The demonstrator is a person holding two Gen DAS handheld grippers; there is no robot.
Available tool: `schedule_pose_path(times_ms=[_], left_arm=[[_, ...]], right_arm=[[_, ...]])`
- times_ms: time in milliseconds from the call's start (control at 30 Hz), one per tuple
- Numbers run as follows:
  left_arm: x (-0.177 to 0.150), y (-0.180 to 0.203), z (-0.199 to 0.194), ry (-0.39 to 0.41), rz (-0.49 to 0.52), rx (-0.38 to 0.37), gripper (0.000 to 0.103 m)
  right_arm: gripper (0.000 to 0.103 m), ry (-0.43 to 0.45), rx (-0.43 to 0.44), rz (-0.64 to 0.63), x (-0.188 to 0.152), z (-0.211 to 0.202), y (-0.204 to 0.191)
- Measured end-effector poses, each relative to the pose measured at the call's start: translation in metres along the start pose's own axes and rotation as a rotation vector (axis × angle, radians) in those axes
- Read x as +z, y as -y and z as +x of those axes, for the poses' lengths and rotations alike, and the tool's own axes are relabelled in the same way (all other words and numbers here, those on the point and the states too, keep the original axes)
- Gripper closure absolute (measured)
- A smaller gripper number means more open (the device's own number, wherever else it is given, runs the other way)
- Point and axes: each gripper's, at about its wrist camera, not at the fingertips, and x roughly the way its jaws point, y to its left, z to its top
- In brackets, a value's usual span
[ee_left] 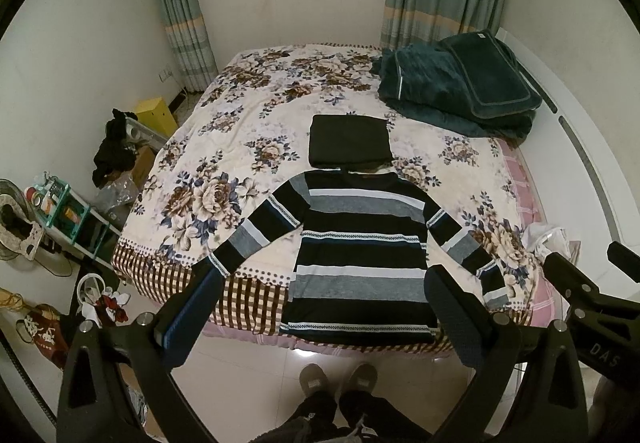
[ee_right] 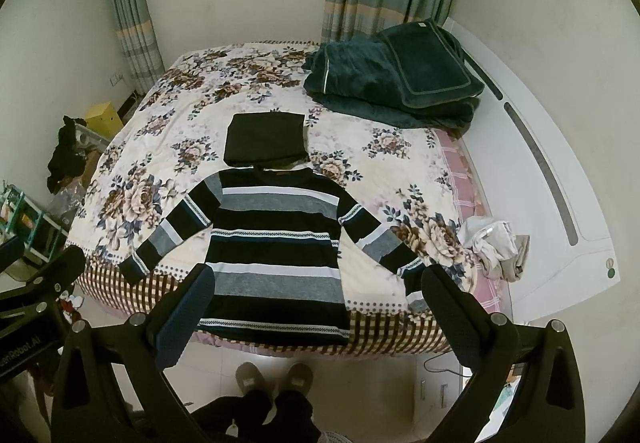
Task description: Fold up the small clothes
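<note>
The striped sweater [ee_left: 360, 255] lies flat, sleeves spread, at the bed's [ee_left: 240, 131] near edge, a folded black garment [ee_left: 349, 141] just beyond. Both the left gripper [ee_left: 324, 307] and the right gripper [ee_right: 316, 307] hover with fingers apart, empty.

Sweater [ee_left: 360, 255] flat on bed [ee_left: 248, 123] near edge; folded garment [ee_left: 350, 141] just behind; blankets [ee_left: 460, 83] far-right corner.

White letters "DAS" stand on the right tongs [ee_left: 582, 275] at four o'clock in the left wrist view, and "enRobot.AI", its start cut off, on the left tongs [ee_right: 40, 271] at eight o'clock in the right wrist view.
</note>
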Motion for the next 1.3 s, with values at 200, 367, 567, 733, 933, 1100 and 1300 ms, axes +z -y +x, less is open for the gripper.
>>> schedule_pose_path(times_ms=[200, 367, 567, 733, 933, 1100, 1300], left_arm=[[0.002, 0.001, 0.0, 0.002, 0.0, -0.002, 0.0], [0.002, 0.001, -0.001, 0.004, -0.001, -0.001, 0.0], [0.007, -0.002, -0.002, 0.008, -0.006, -0.004, 0.0], [0.008, -0.009, -0.005, 0.014, -0.01, -0.007, 0.0], [0.01, -0.013, -0.006, 0.015, -0.014, -0.01, 0.0], [0.007, -0.012, -0.005, 0.017, -0.011, -0.01, 0.0], [0.006, -0.011, -0.005, 0.018, -0.012, -0.009, 0.0]], right_arm=[[0.0, 0.004, 0.002, 0.0, 0.002, -0.002, -0.001], [0.0, 0.008, 0.002, -0.001, 0.006, -0.004, -0.002], [0.0, 0.013, 0.003, -0.001, 0.008, -0.008, -0.008], [0.0, 0.019, 0.007, -0.007, 0.009, -0.01, -0.01], [0.0, 0.021, 0.006, -0.007, 0.011, -0.012, -0.012], [0.0, 0.024, 0.007, -0.007, 0.012, -0.014, -0.015], [0.0, 0.024, 0.007, -0.005, 0.011, -0.017, -0.018]])
